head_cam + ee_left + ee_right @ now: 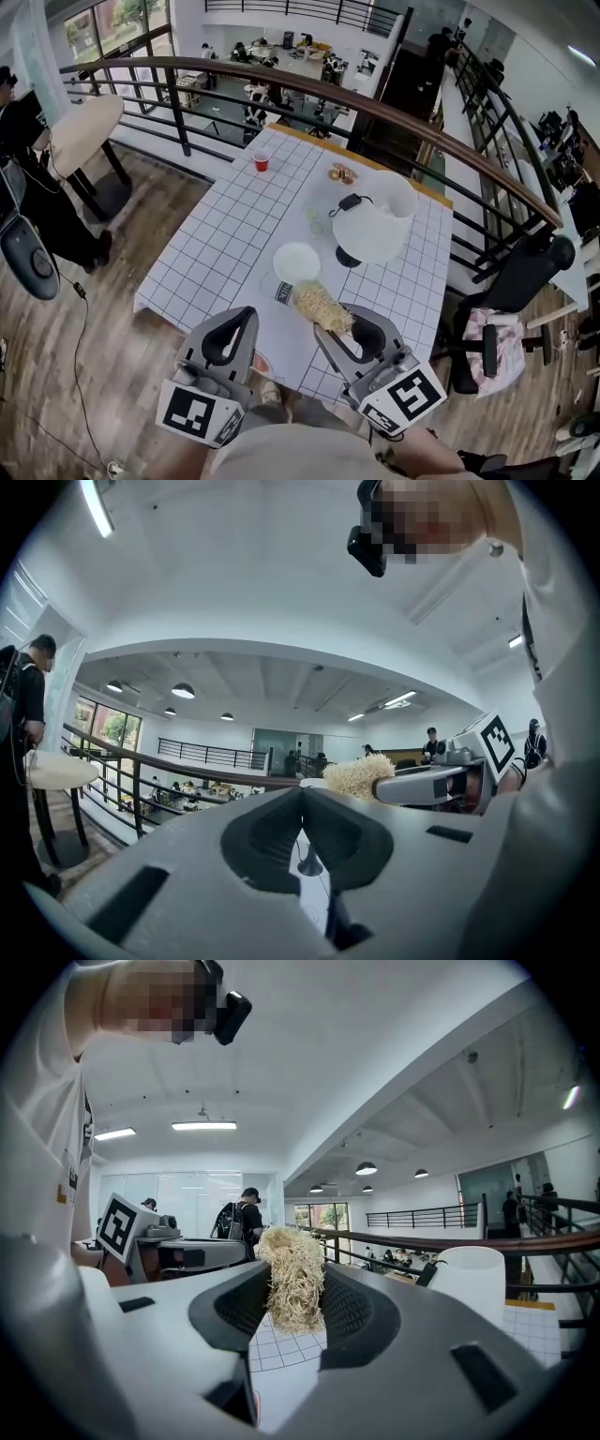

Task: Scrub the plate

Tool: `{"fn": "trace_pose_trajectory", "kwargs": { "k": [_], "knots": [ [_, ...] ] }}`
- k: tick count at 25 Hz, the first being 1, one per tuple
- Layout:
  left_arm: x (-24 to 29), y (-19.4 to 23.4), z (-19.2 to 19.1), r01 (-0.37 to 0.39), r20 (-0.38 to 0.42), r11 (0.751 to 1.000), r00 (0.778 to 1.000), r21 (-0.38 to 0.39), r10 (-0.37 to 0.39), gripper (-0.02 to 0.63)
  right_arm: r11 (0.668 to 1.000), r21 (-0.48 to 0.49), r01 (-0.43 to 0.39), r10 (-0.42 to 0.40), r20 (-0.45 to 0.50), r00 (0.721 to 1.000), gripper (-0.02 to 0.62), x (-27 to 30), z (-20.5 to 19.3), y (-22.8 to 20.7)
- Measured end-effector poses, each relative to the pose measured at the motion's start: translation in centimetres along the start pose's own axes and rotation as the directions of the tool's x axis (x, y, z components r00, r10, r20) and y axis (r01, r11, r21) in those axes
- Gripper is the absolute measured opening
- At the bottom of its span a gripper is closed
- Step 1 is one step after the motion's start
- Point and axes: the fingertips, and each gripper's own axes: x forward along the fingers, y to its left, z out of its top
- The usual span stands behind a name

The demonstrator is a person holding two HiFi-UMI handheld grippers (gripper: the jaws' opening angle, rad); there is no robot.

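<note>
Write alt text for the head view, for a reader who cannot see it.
The right gripper holds a straw-coloured scrubber near a small white plate on a grid-patterned table; the left gripper, shut and empty, is raised beside it.

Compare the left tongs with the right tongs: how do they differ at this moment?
The left tongs are empty, whereas the right tongs grip a straw-coloured scrubber. The left tongs' jaws meet at the tips, while the right tongs' jaws are held apart by the scrubber between them. Both are grey and alike in shape.
</note>
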Motion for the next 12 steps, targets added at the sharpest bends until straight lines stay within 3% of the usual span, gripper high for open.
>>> {"fn": "trace_pose_trajectory", "kwargs": {
  "k": [5, 12],
  "knots": [
    [0.7, 0.8, -1.1, -0.062, -0.018, 0.997, 0.998, -0.045, 0.061, 0.014, 1.0, 0.005, -0.027, 0.027, -0.014, 1.0, 0.147, 0.3, -1.1, -1.3],
    [3.4, 0.4, -3.4, -0.049, -0.117, 0.998, 0.992, 0.028, 0.052, 0.014, 0.998, 0.061, -0.024, 0.026, -0.021, 0.999, 0.147, 1.1, -3.0, -3.7]
  ]
}}
